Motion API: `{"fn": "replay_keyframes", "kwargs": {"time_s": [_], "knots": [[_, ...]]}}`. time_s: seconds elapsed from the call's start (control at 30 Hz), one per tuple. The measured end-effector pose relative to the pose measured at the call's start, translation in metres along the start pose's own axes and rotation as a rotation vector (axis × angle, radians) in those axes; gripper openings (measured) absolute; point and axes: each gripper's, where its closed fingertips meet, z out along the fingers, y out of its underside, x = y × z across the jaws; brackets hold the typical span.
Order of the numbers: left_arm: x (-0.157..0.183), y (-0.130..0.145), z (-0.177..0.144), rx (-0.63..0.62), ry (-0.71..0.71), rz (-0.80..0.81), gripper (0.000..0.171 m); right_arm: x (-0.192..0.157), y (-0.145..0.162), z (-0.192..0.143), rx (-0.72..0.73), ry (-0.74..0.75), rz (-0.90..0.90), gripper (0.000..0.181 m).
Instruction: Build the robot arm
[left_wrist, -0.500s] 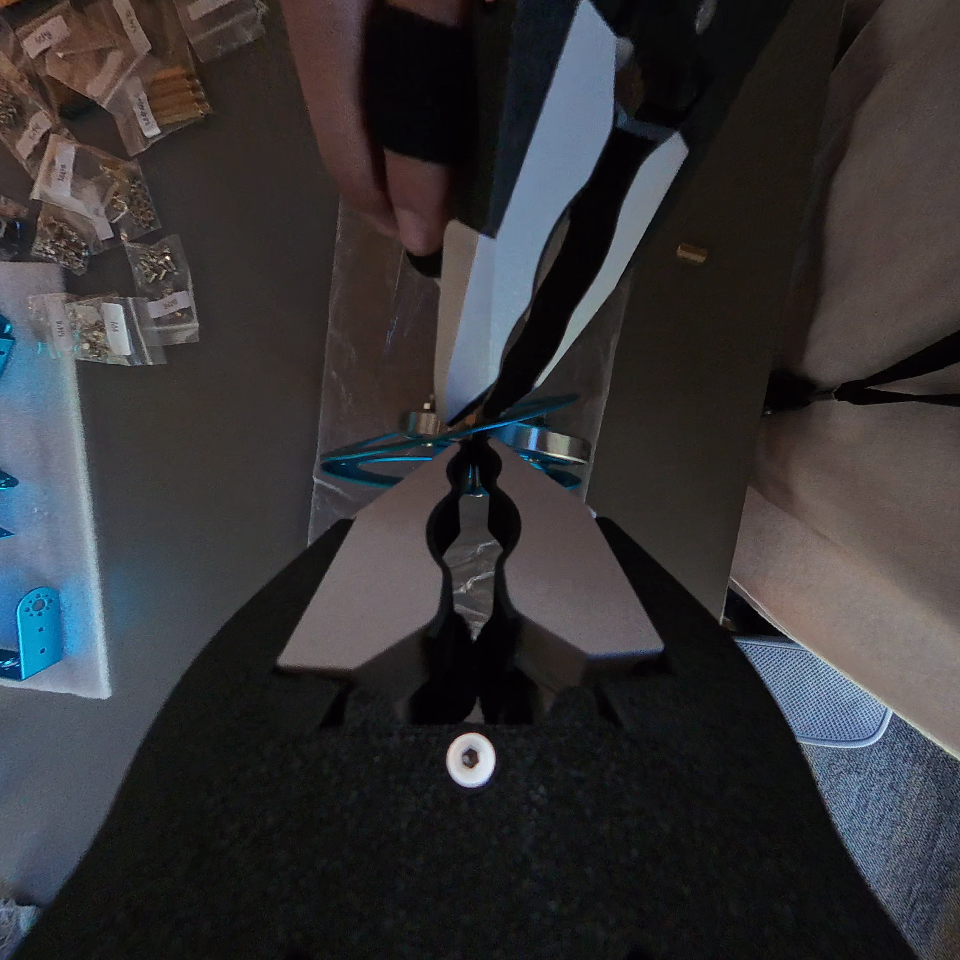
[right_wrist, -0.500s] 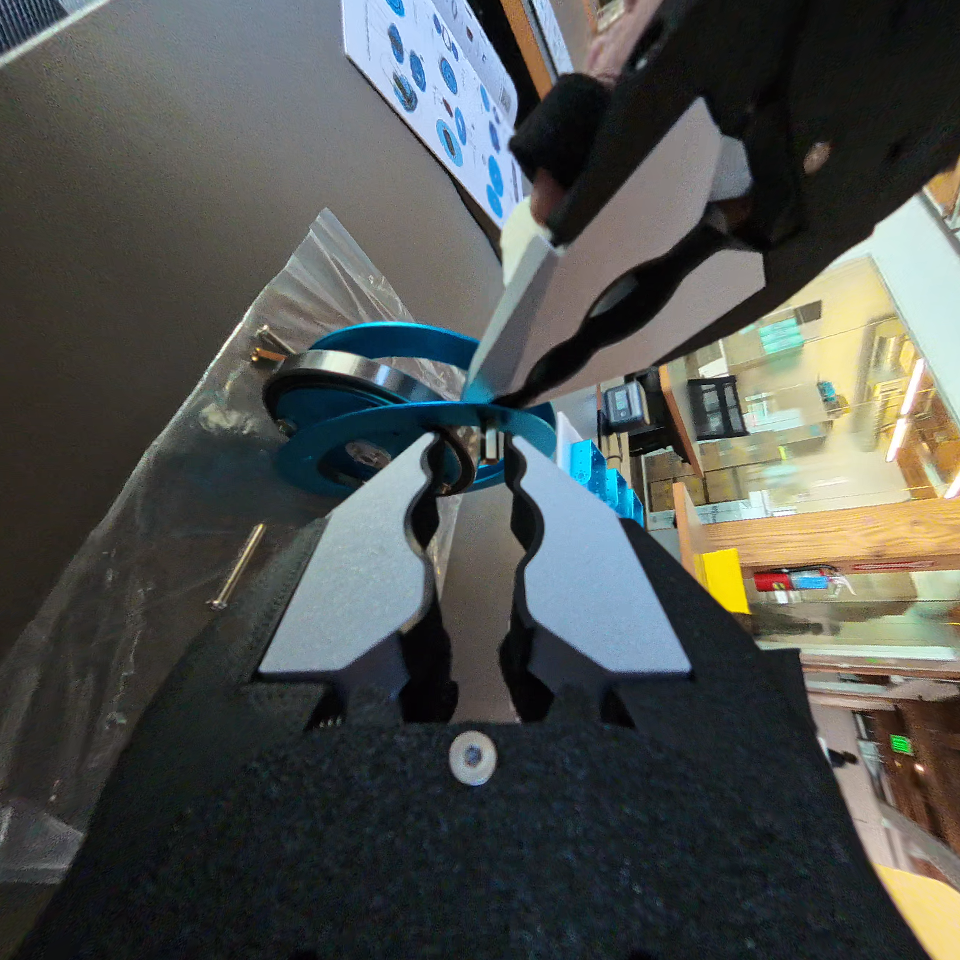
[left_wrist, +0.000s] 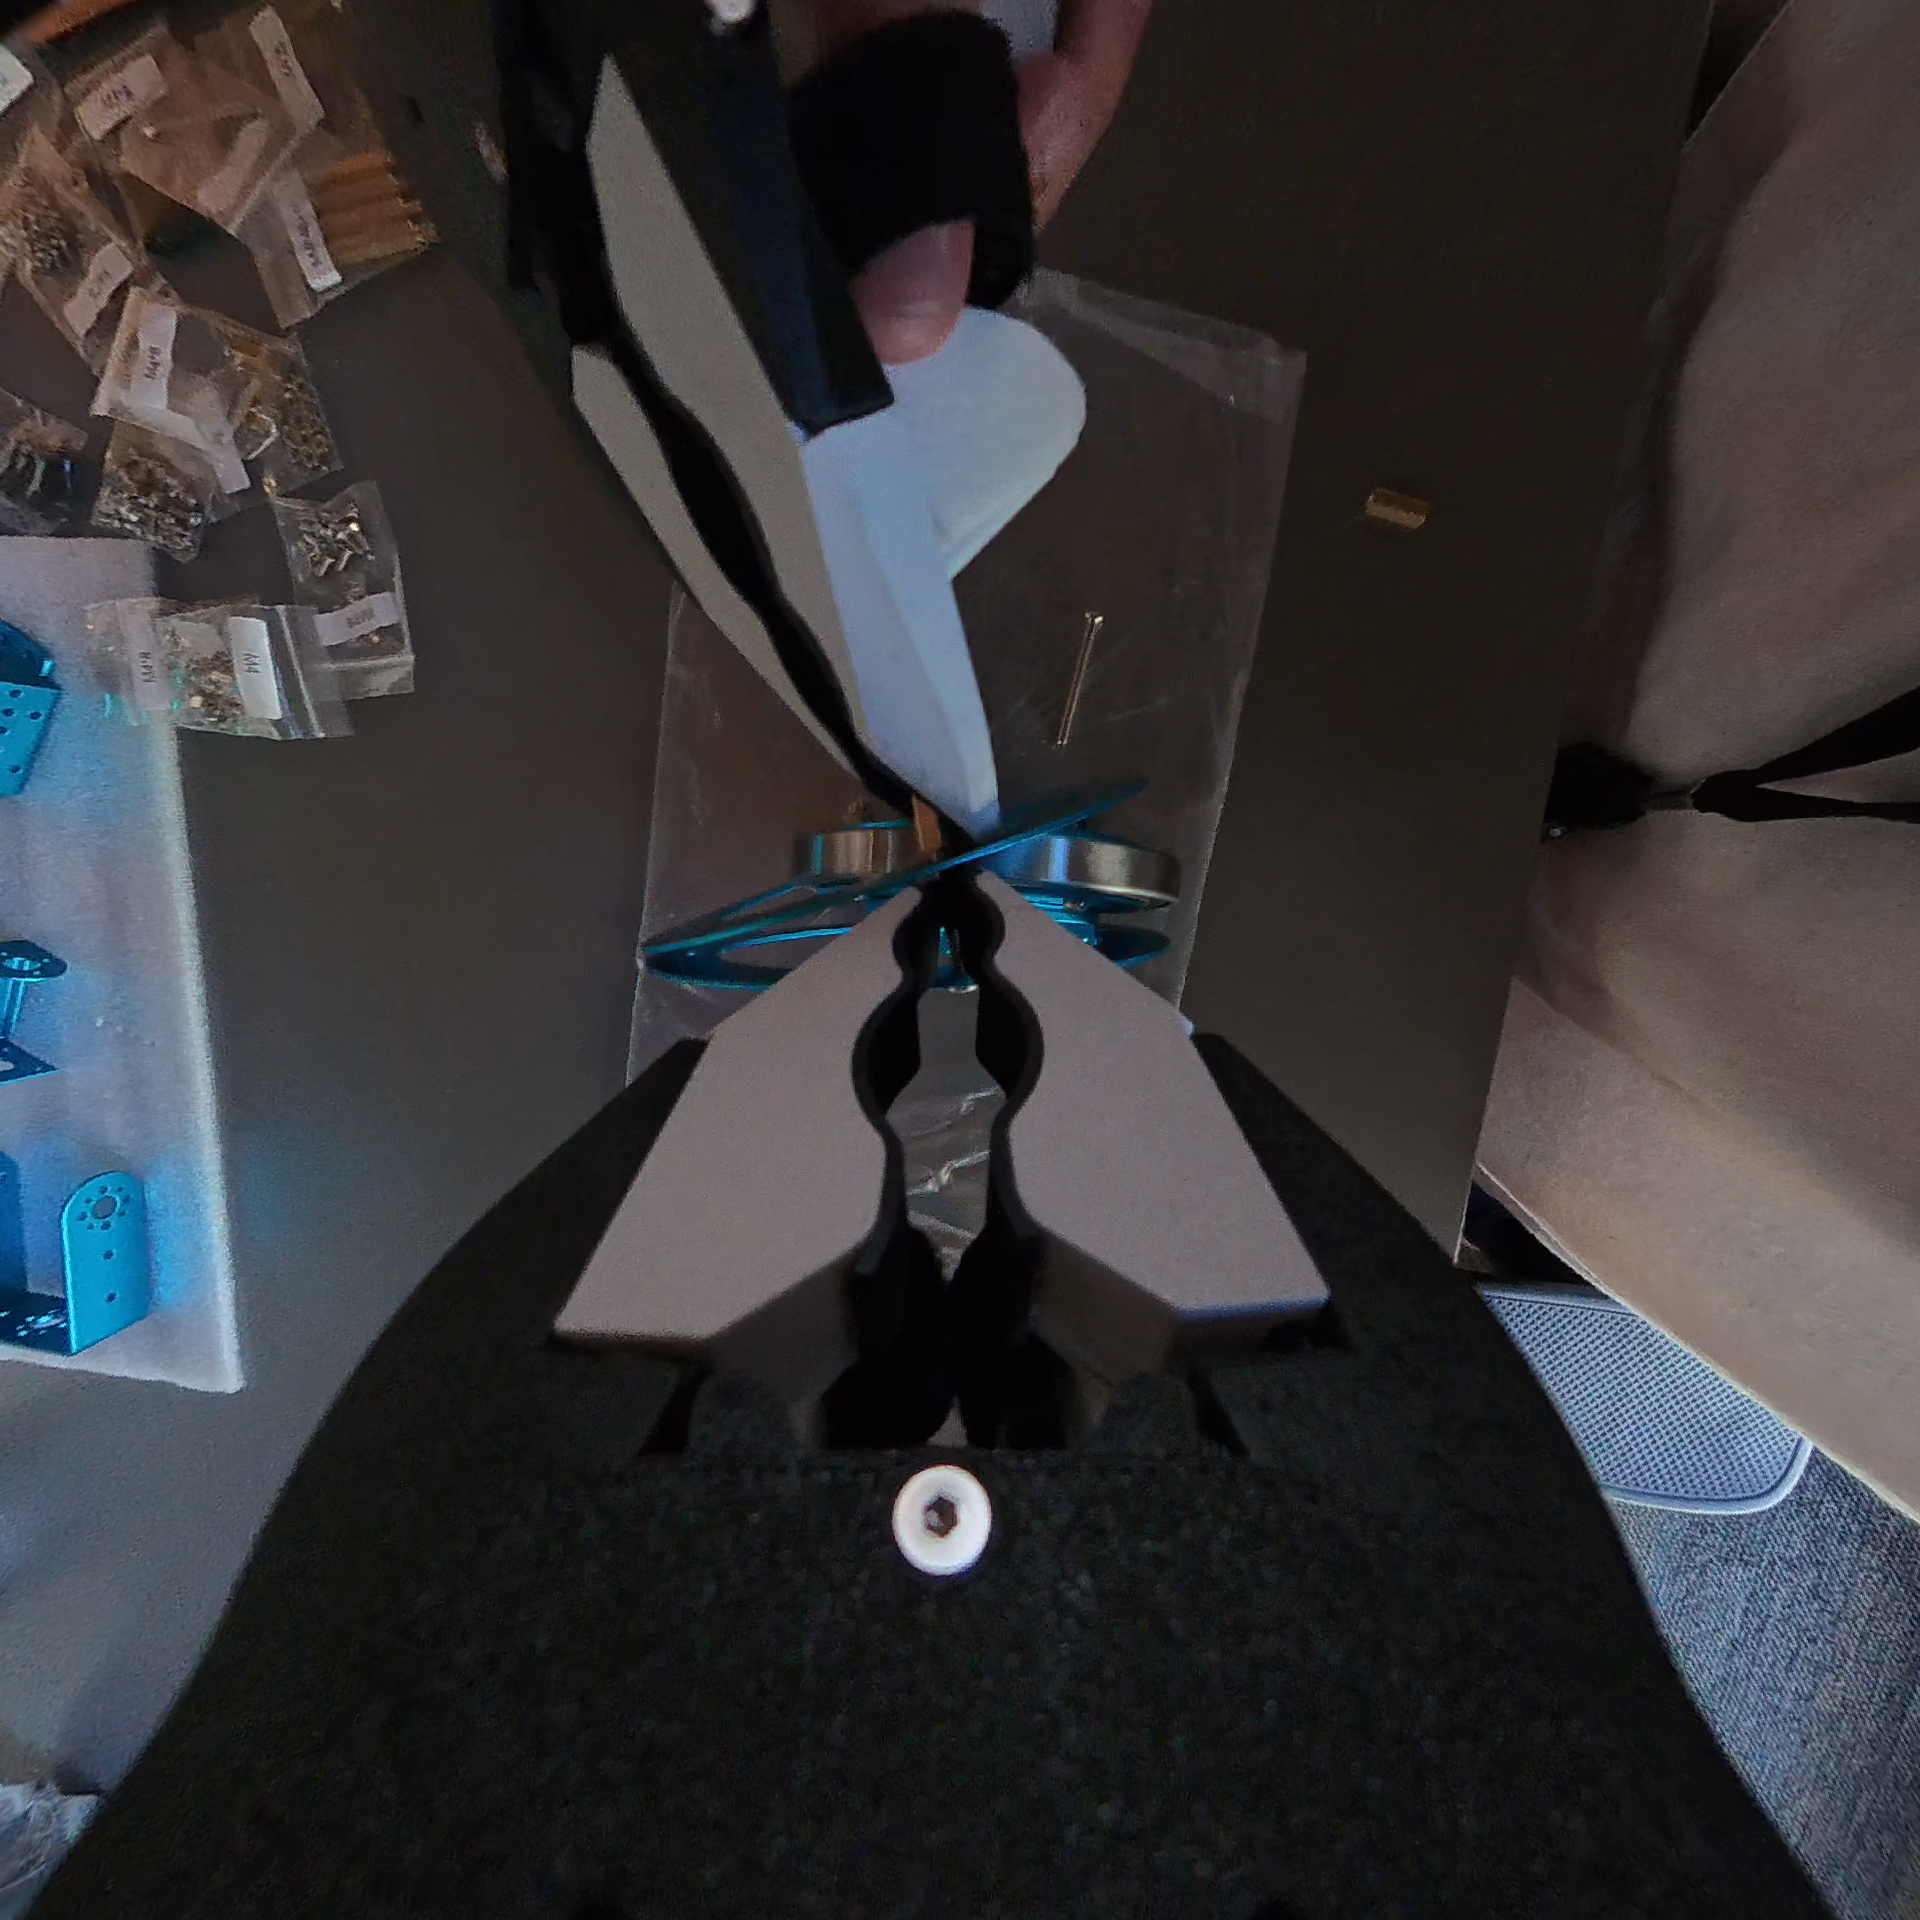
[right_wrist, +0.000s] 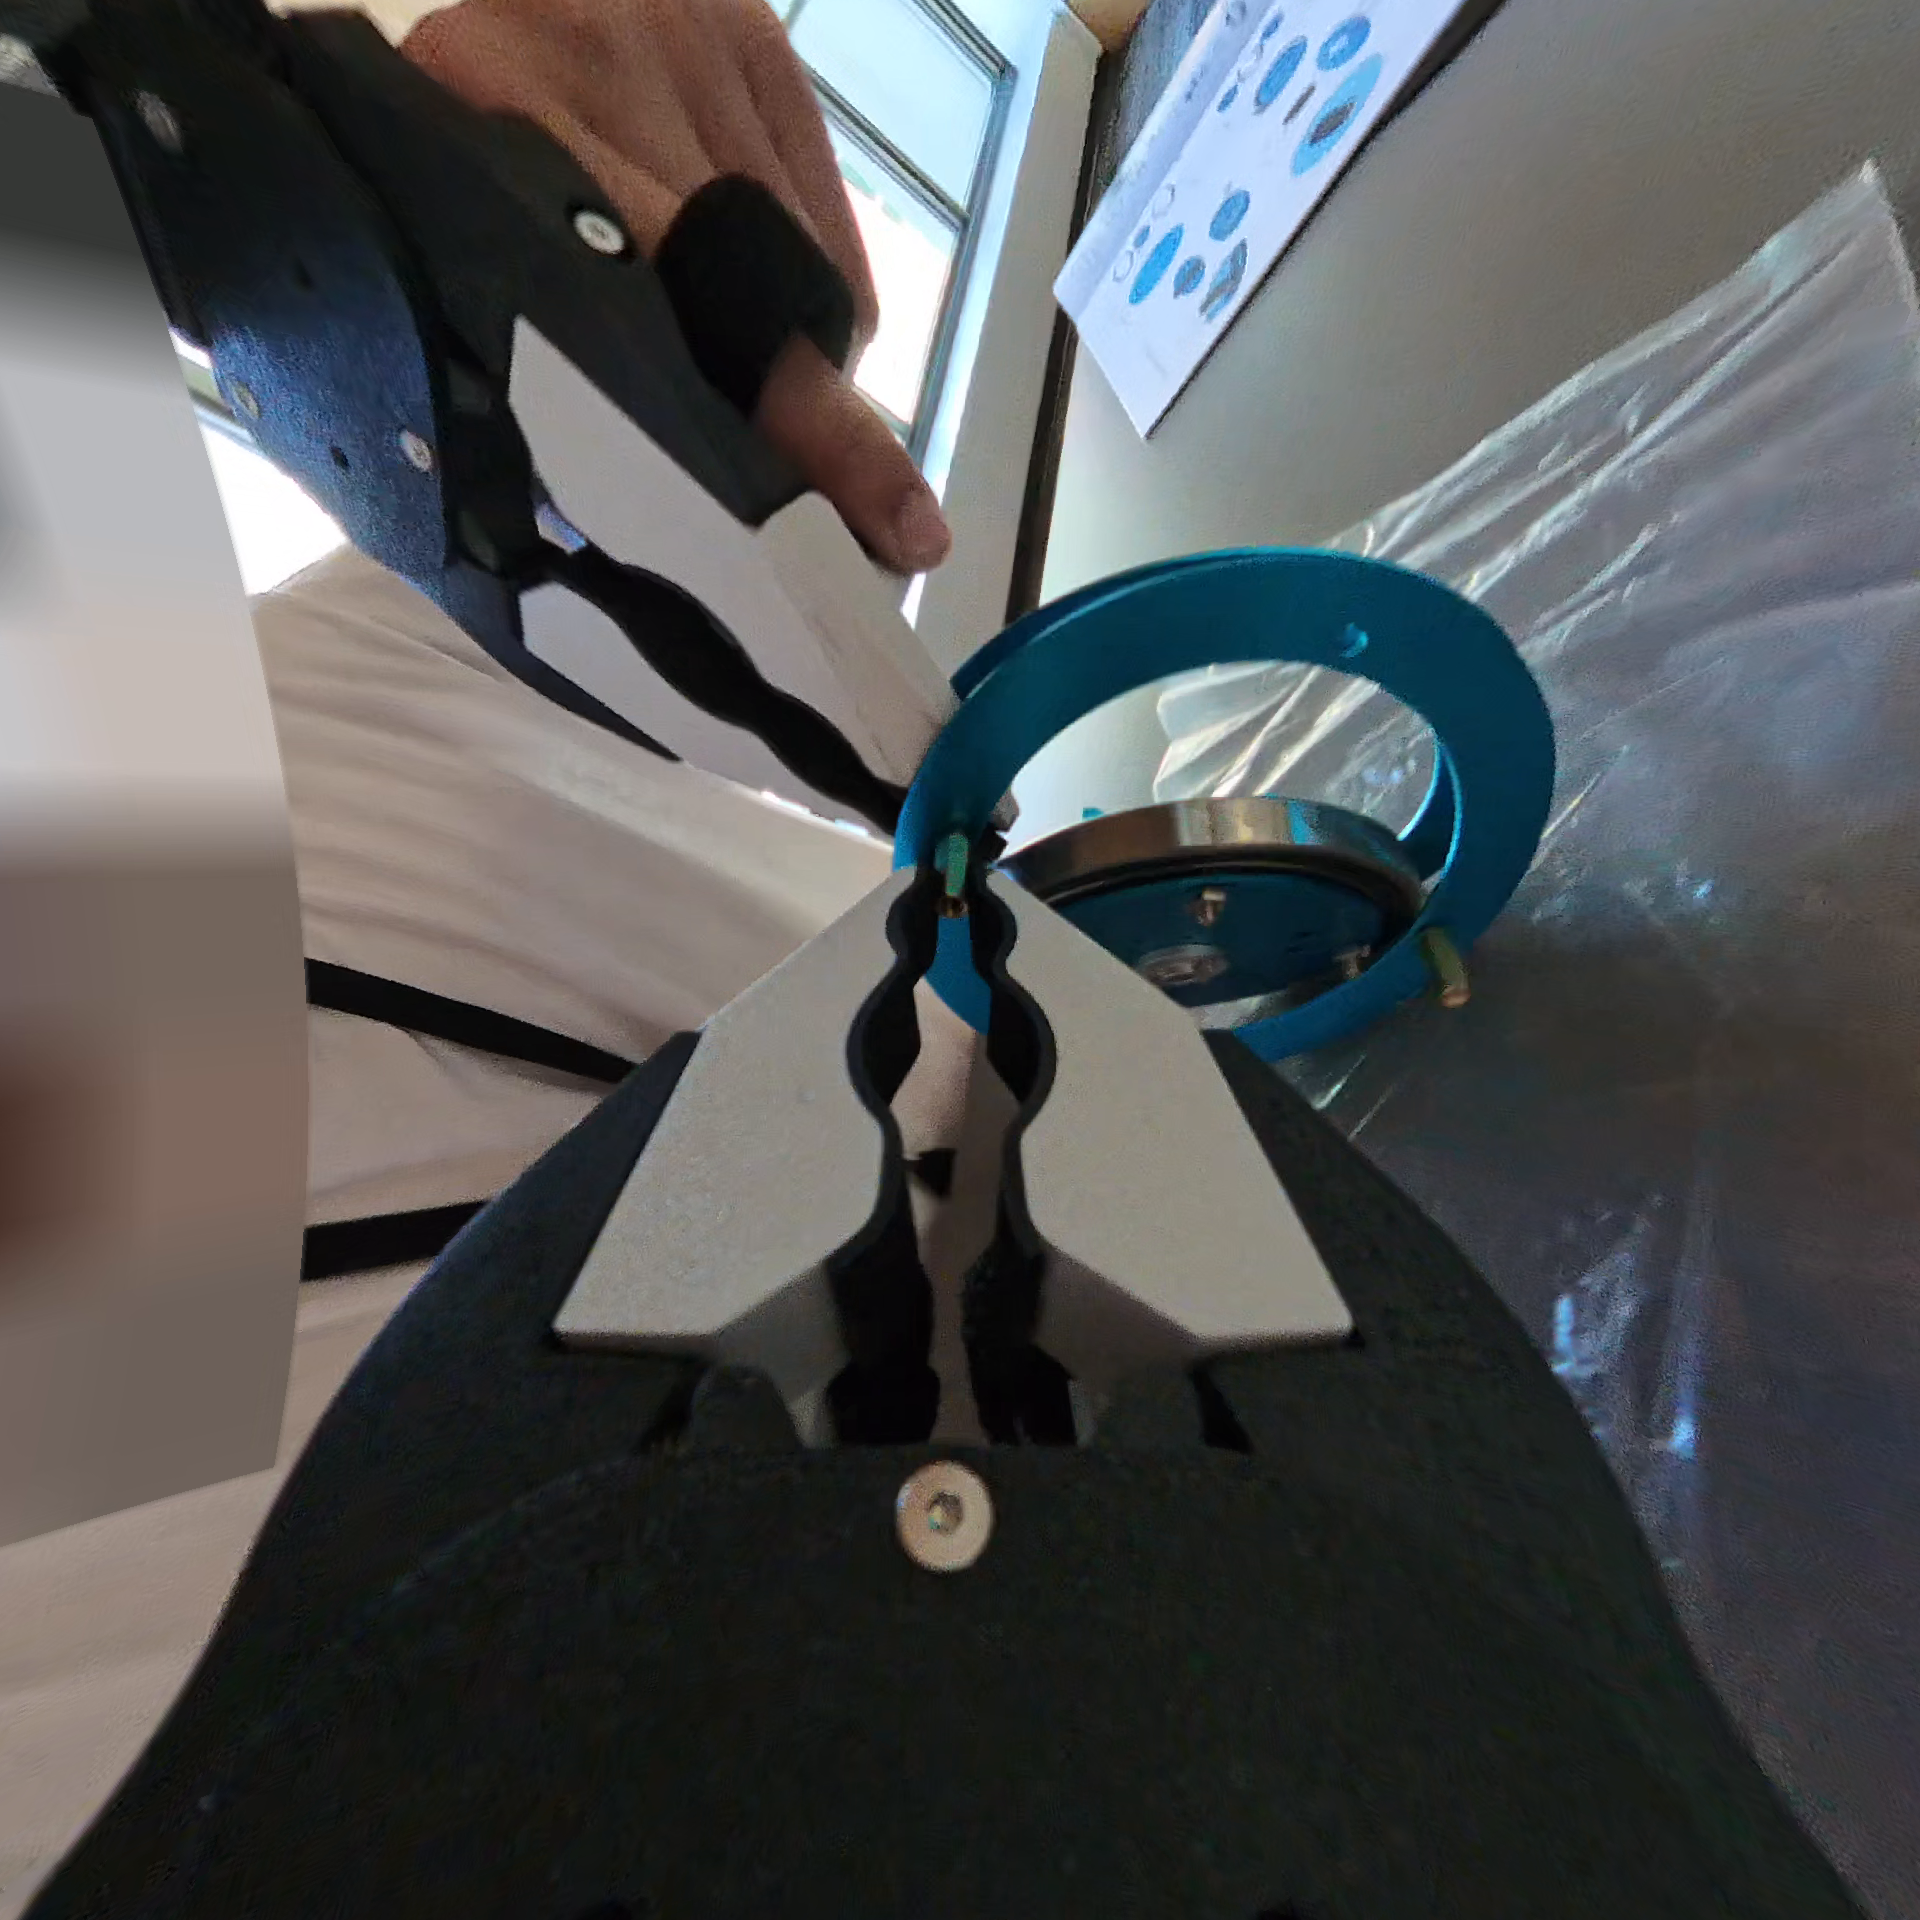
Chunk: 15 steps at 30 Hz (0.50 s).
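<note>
A thin blue metal ring (right_wrist: 1496, 727) stands tilted above a blue disc with a silver bearing rim (right_wrist: 1226, 831), on a clear plastic bag (right_wrist: 1683, 540). My left gripper (left_wrist: 948, 902) is shut on the ring's near edge (left_wrist: 1049, 821); it also shows in the right wrist view (right_wrist: 914, 816), coming in from the upper left. My right gripper (right_wrist: 951, 894) is shut on a small brass standoff (right_wrist: 951, 864) at a hole in the ring. It shows from above in the left wrist view (left_wrist: 930, 821). A second standoff (right_wrist: 1444, 966) sticks out of the ring's far side.
Several small bags of screws (left_wrist: 208, 436) and a white foam pad with blue brackets (left_wrist: 94, 1278) lie at the left. A loose brass standoff (left_wrist: 1395, 507) and a long screw (left_wrist: 1077, 675) lie beyond the ring. A printed sheet (right_wrist: 1226, 208) lies farther off. The table edge (left_wrist: 1496, 935) runs along the right. The grippers are tip to tip, or close to it.
My right gripper has swung round the ring and its fingers have closed on the standoff. The ring now stands more upright. My left gripper keeps its hold.
</note>
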Motion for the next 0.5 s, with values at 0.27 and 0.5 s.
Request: {"fn": "replay_keyframes", "kwargs": {"time_s": [0.27,0.5], "knots": [[0.000,0.004,-0.002,0.009,0.011,-0.018,0.002,-0.002,-0.005,-0.010,0.015,0.612,-1.206,0.029],[0.003,0.002,-0.002,0.007,0.026,0.001,0.002,0.009,-0.006,-0.002,-0.163,0.941,-1.633,0.014]]}}
